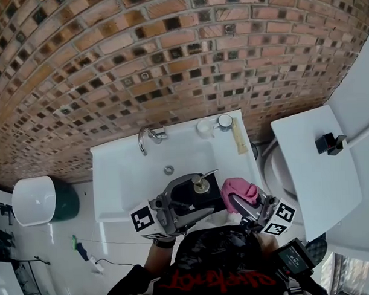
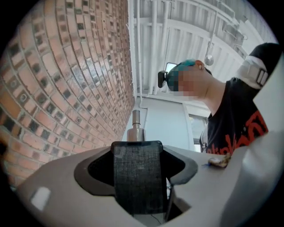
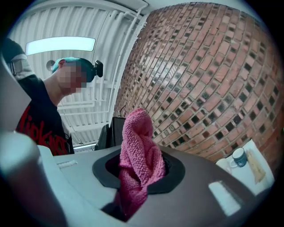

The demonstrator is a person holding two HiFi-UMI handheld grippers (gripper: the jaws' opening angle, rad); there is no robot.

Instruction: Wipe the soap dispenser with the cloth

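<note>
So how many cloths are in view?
1: the pink cloth, pinched in the right tongs, beside the soap dispenser that the left tongs hold. No other shows; one could be hidden.

No legible txt anywhere.

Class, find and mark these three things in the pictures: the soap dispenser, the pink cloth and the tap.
soap dispenser (image 2: 138,175), left gripper view, on its dark body.
pink cloth (image 3: 141,159), right gripper view, on its bunched middle.
tap (image 1: 151,135), head view, on its chrome body.
</note>
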